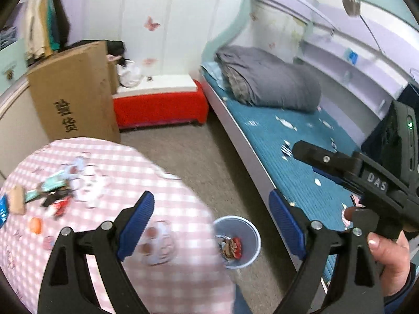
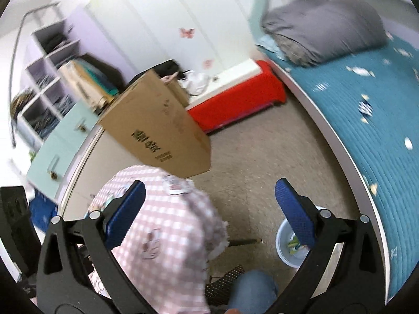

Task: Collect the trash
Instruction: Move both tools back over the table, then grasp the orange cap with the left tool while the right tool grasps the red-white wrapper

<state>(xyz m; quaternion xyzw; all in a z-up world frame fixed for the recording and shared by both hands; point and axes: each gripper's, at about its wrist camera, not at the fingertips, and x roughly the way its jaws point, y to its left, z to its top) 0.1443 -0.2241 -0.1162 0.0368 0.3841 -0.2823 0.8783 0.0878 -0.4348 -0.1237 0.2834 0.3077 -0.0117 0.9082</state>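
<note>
The left gripper [image 1: 212, 209] is held with its blue-padded fingers spread wide and nothing between them, above the edge of a round table [image 1: 162, 162] covered in pink-and-white checked cloth. The right gripper [image 2: 209, 198] is likewise spread apart and empty; in the left wrist view it is seen from the side [image 1: 327, 159], gripped by a hand [image 1: 390, 256] over the bed.

Trash is scattered on the far left part of the tabletop: a cluster of wrappers [image 1: 52, 191] in teal, black and red (blurred, so no print can be read), a brown cardboard-like piece [image 1: 17, 201] just beside it, and a small orange item [image 1: 36, 225] nearer the camera.

A pale blue bin [image 1: 251, 238] stands on the beige floor just beside the table, between it and the bed [image 1: 296, 157]. Crumpled wrappers [image 1: 230, 247] with red and silver are seen lying inside it. In the right wrist view the same bin [image 2: 284, 243] is partly hidden behind a finger, with greenish scraps [image 2: 293, 243] showing inside.

A tall cardboard box [image 1: 76, 91] stands behind the table, and a grey folded duvet [image 1: 269, 81] lies on the teal bed cover
</note>
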